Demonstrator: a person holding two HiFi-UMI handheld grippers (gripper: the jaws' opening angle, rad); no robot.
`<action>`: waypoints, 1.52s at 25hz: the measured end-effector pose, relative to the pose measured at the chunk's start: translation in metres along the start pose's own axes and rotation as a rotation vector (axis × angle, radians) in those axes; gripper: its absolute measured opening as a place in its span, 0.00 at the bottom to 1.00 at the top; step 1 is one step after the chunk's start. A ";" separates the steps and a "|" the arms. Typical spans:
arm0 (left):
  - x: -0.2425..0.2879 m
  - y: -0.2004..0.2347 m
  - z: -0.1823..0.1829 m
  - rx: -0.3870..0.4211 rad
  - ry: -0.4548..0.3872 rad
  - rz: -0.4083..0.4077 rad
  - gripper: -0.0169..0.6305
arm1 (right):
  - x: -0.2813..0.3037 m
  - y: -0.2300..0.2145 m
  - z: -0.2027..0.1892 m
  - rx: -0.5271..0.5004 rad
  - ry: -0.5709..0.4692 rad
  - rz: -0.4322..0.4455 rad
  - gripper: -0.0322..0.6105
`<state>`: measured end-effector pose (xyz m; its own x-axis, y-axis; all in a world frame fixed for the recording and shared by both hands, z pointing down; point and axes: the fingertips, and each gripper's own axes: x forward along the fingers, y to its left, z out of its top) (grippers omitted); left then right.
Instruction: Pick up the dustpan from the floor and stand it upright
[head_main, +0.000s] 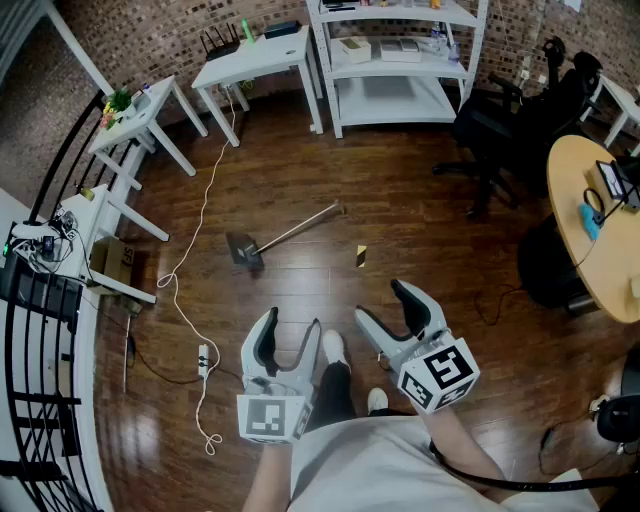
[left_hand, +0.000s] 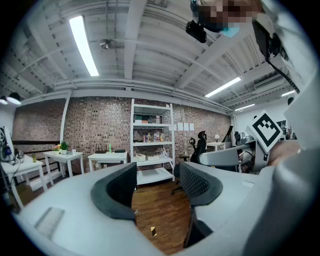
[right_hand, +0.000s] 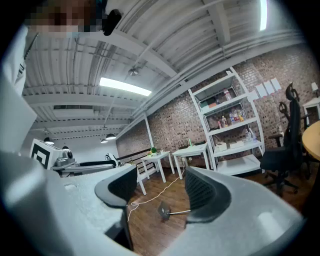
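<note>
The dustpan (head_main: 245, 249) lies flat on the dark wood floor, its grey pan to the left and its long thin handle (head_main: 299, 227) running up to the right. In the right gripper view the dustpan (right_hand: 163, 212) shows small between the jaws, far off. My left gripper (head_main: 290, 338) and right gripper (head_main: 387, 305) hang side by side well short of it, above the person's shoes. Both stand open with nothing between the fingers. The left gripper (left_hand: 156, 186) looks past the pan toward the shelf.
A small yellow scrap (head_main: 361, 256) lies on the floor right of the dustpan. A white cable (head_main: 197, 238) and power strip (head_main: 203, 360) run down the left. White tables (head_main: 250, 58), a shelf unit (head_main: 395, 60), an office chair (head_main: 500, 130) and a round table (head_main: 585, 220) ring the room.
</note>
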<state>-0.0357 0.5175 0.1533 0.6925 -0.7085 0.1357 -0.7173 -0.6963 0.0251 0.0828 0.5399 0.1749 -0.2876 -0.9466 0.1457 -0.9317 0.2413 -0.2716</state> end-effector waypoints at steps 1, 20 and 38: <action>0.016 0.010 -0.005 -0.006 0.004 -0.003 0.45 | 0.015 -0.009 -0.004 0.004 0.016 -0.004 0.50; 0.277 0.244 -0.034 -0.077 0.056 0.003 0.45 | 0.353 -0.093 0.018 -0.139 0.195 0.066 0.50; 0.498 0.379 -0.204 -0.128 0.323 0.009 0.42 | 0.586 -0.278 -0.161 -0.143 0.581 0.127 0.50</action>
<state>0.0215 -0.0761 0.4328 0.6404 -0.6278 0.4425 -0.7416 -0.6553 0.1435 0.1371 -0.0469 0.4891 -0.4351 -0.6468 0.6264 -0.8911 0.4090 -0.1967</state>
